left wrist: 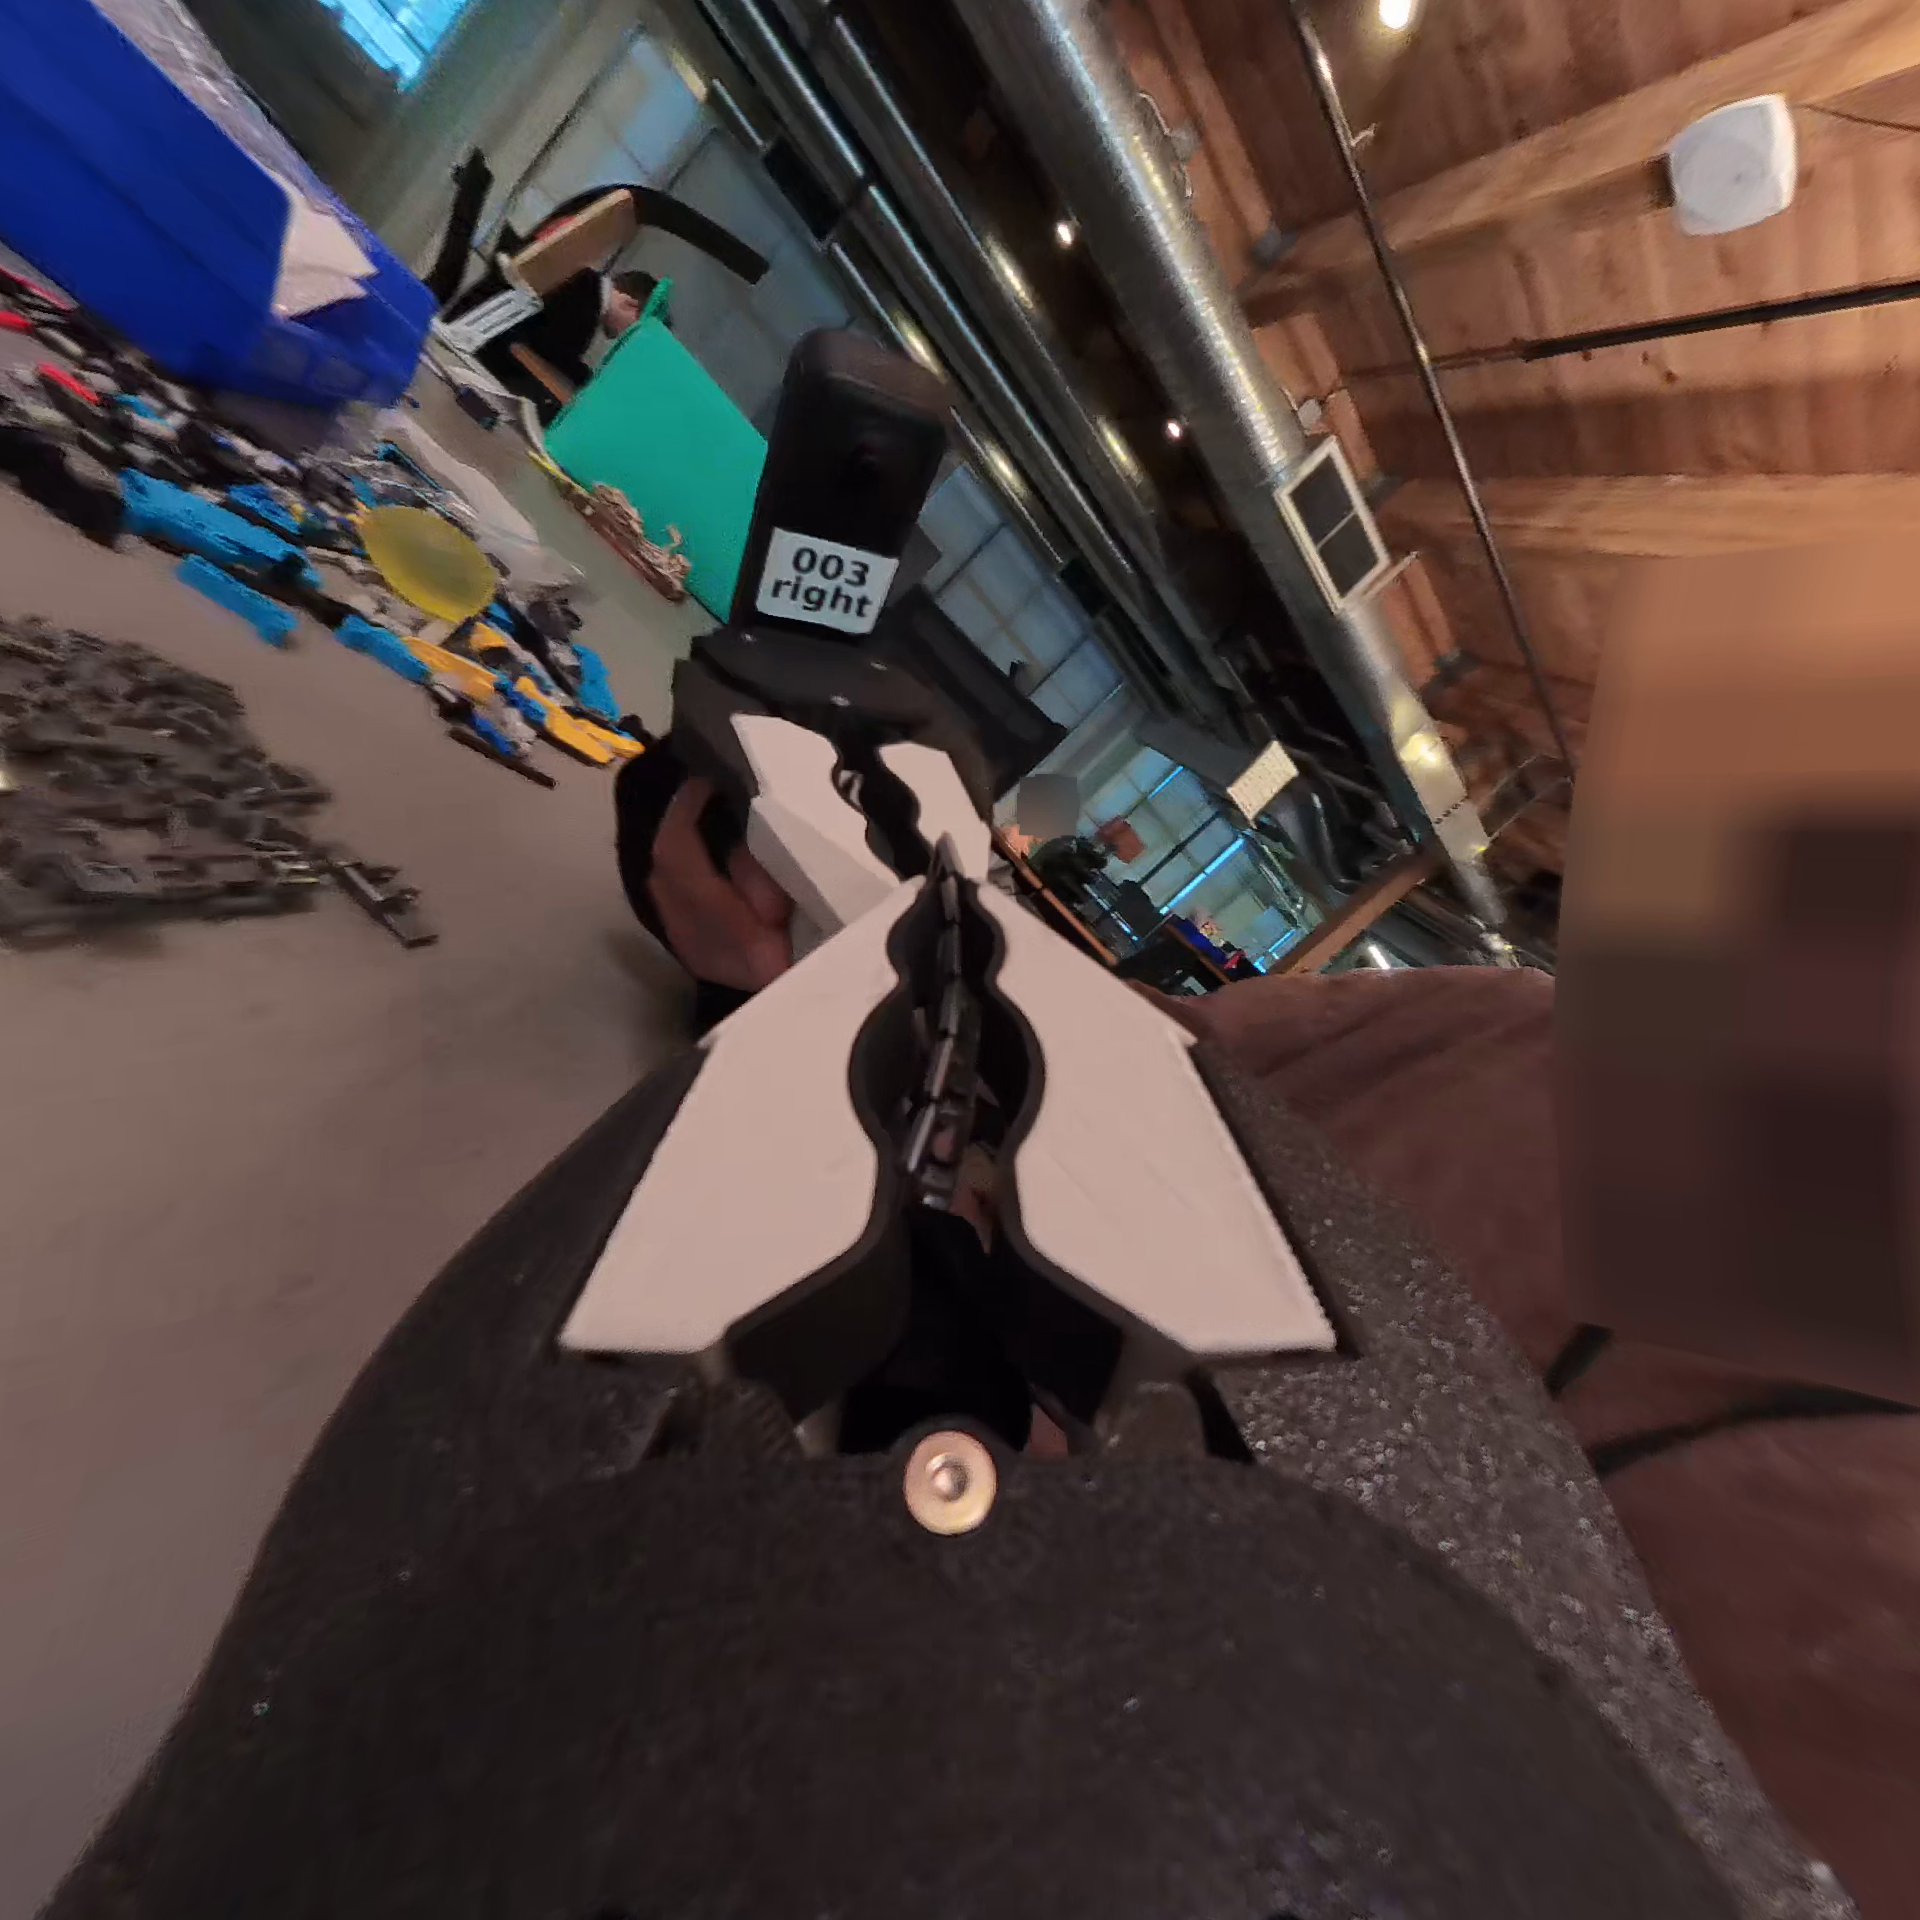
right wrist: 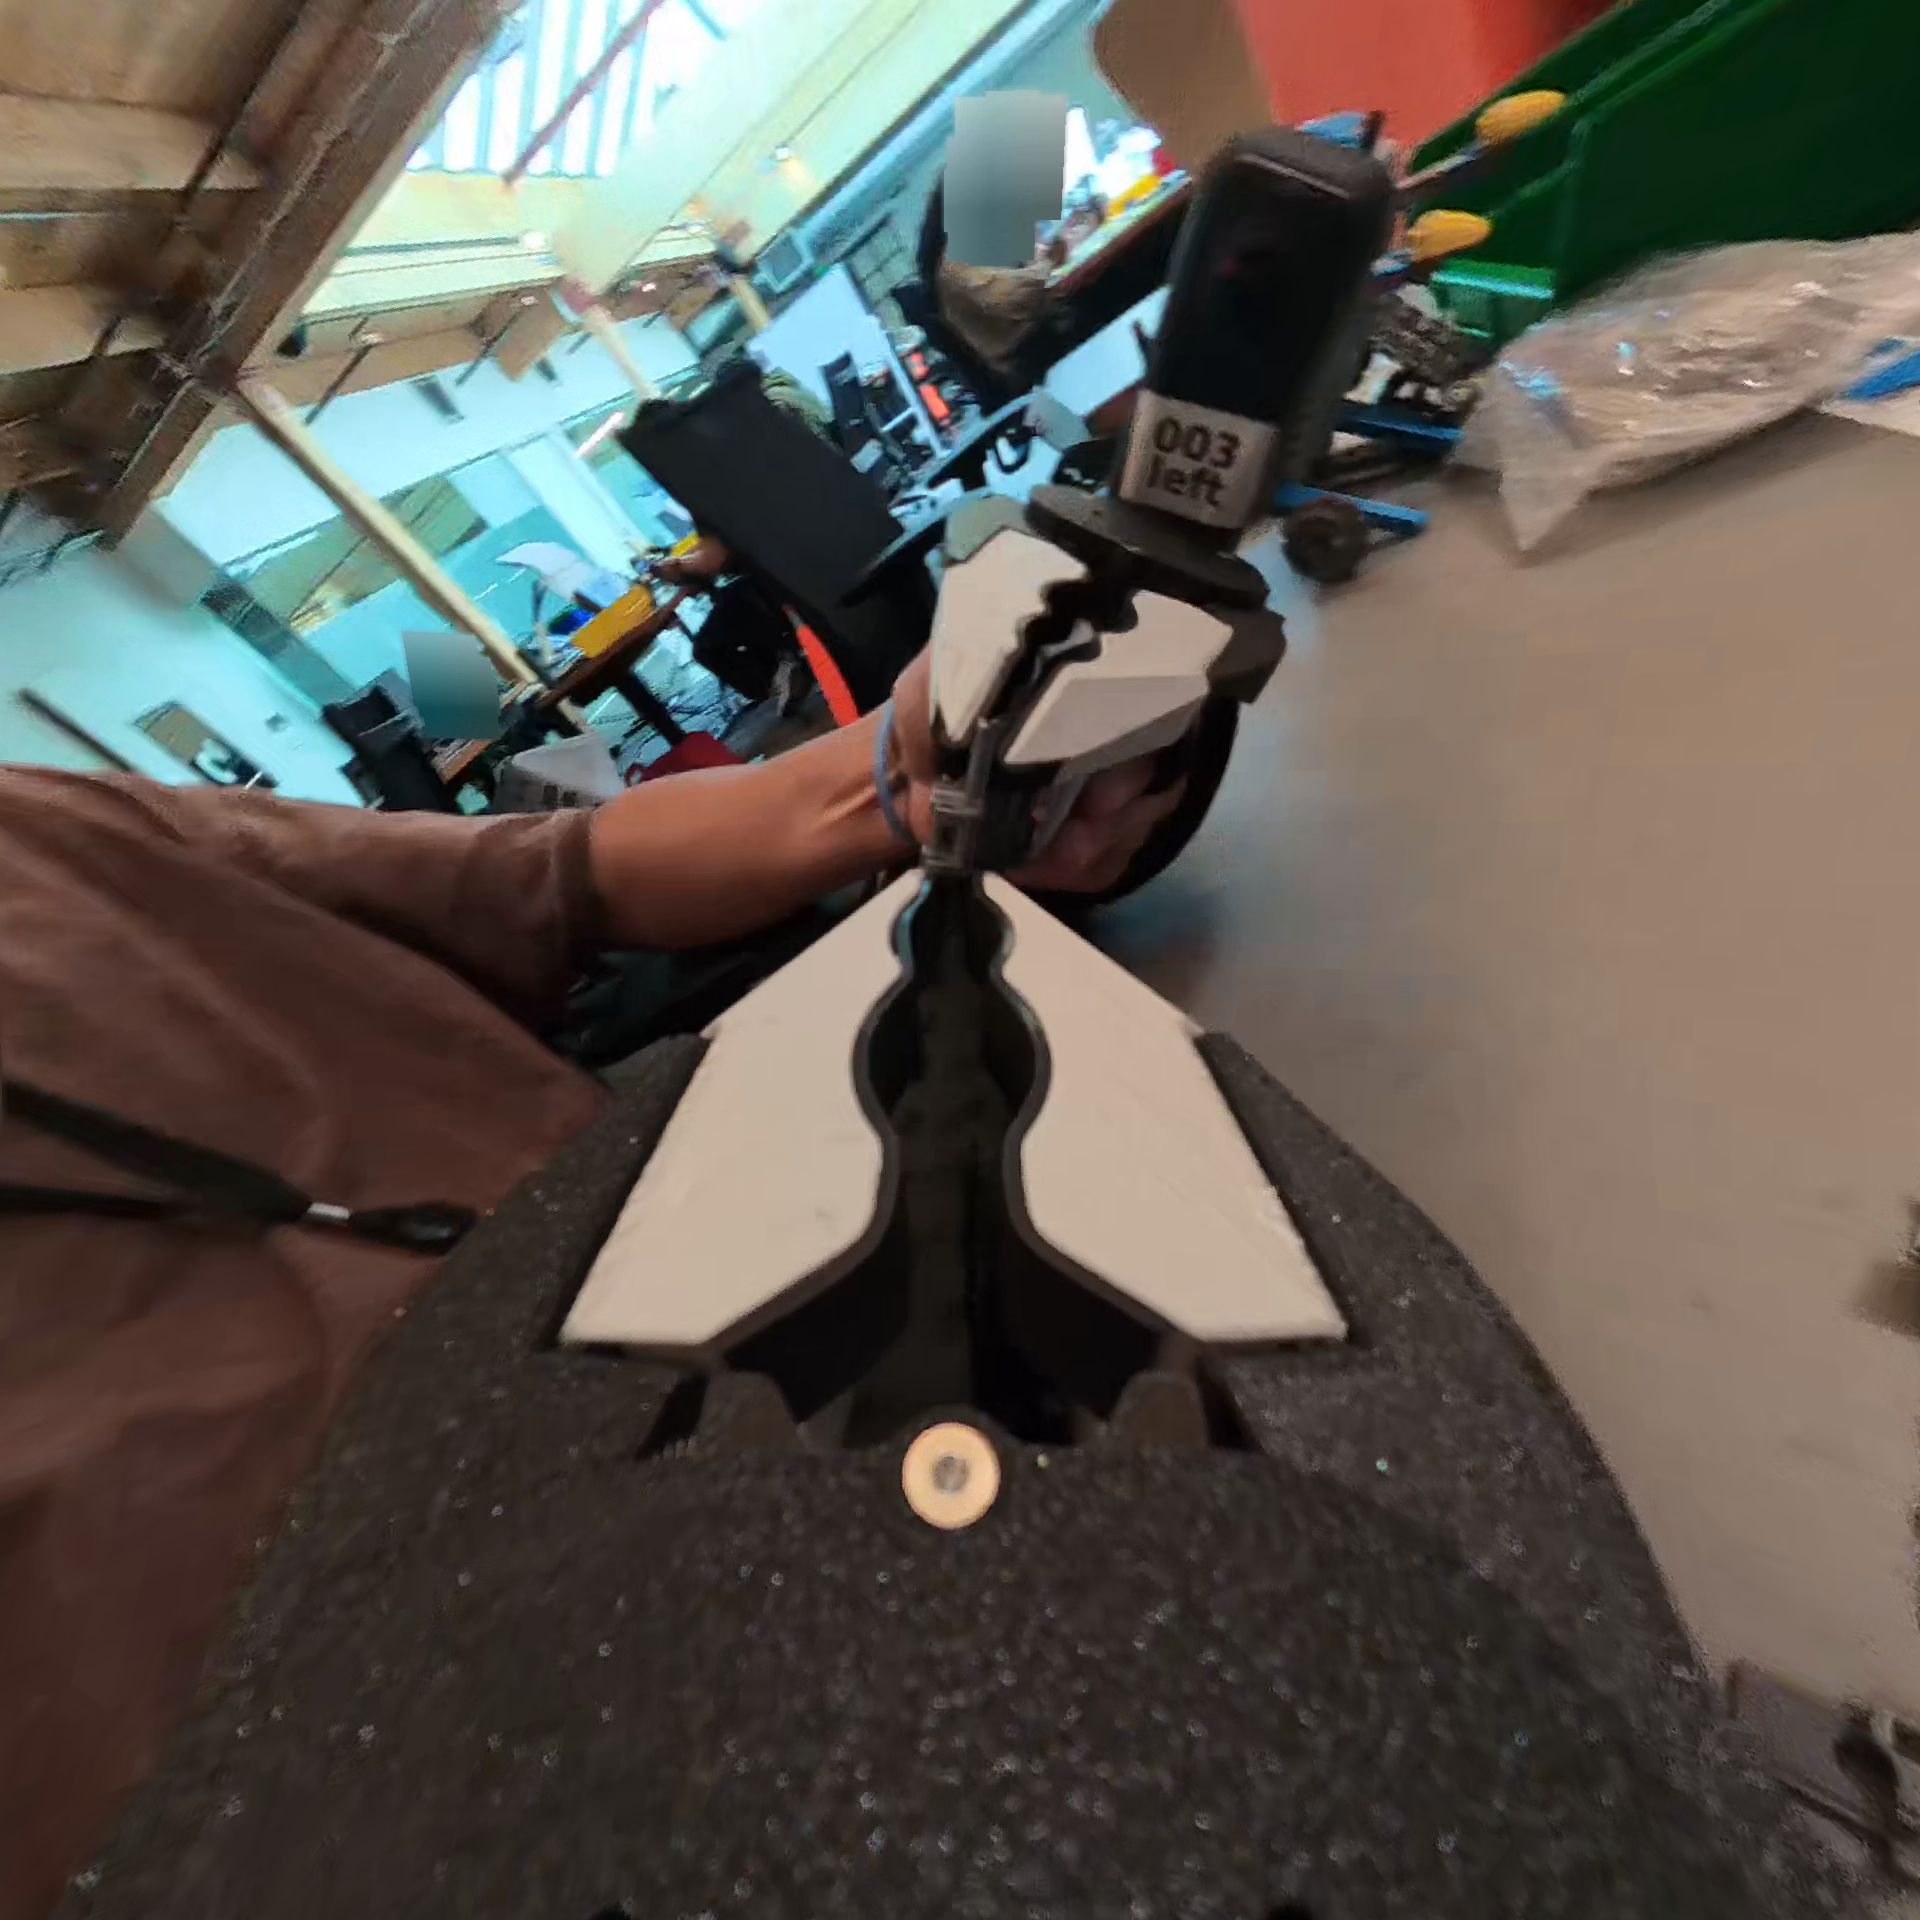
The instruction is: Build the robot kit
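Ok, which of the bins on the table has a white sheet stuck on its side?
The blue bin, far left in the left wrist view; the green bin beyond it shows none.

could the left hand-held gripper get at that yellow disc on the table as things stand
Probably not yet: the left hand-held gripper is shut on a black strip, though nothing blocks the way to the yellow disc.

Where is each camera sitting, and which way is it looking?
Left wrist view: sits on the left gripper, looking along its fingers at the right gripper and a grey table strewn with toy parts; a hand and brown sleeve show.
Right wrist view: sits on the right gripper, looking back at the left gripper, an office behind; a forearm shows.
Shared: both grippers, meeting on a thin dark part clamped in the left gripper.
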The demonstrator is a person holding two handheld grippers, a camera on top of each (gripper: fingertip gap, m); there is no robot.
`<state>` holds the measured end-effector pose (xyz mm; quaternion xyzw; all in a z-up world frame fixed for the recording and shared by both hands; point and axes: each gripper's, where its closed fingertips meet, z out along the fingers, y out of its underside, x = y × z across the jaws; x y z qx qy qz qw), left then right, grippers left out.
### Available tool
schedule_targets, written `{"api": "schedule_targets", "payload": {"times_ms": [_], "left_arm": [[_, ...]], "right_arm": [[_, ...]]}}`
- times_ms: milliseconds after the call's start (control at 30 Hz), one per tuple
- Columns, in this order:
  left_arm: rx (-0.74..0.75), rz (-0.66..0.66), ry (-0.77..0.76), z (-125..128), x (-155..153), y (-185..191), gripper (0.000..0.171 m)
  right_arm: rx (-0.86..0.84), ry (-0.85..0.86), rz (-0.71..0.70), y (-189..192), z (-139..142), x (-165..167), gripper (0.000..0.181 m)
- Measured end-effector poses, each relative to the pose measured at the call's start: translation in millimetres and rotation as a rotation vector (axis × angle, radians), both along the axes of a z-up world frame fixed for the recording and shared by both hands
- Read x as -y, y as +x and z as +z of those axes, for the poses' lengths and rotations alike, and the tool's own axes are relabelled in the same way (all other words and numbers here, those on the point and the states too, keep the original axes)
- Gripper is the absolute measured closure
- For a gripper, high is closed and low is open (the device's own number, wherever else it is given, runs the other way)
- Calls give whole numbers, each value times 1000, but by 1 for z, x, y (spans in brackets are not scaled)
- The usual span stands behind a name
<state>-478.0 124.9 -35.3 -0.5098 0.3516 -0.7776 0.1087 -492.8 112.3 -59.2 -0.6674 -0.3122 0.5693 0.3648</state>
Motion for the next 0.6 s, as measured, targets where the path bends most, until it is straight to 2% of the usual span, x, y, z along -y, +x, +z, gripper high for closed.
{"api": "schedule_targets", "payload": {"times_ms": [133, 167, 200, 233, 300, 400, 500, 600], "left_arm": [[61, 131, 43, 12, -14, -2, 170], [39, 179, -14, 11, -22, 0, 170], [20, 208, -105, 11, -28, -1, 170], [16, 225, -189, 11, -31, -3, 170], [-16, 267, -324, 8, -38, -10, 170], [-67, 260, -436, 4, -36, -18, 171], [-107, 231, -450, 1, -29, -15, 170], [-156, 209, -447, -9, -21, -7, 170]], "right_arm": [[-132, -18, -76, 4, 16, -14, 171], [-151, 6, -136, 8, 21, -19, 164], [-144, 79, -202, 11, 27, -21, 152], [-88, 183, -280, 15, 33, -23, 148], [209, 498, -435, 23, 34, -26, 139], [658, 1007, -543, 23, 37, -16, 138], [945, 1273, -517, 7, 23, -10, 140], [1118, 1451, -566, 2, 10, -20, 147]]}}
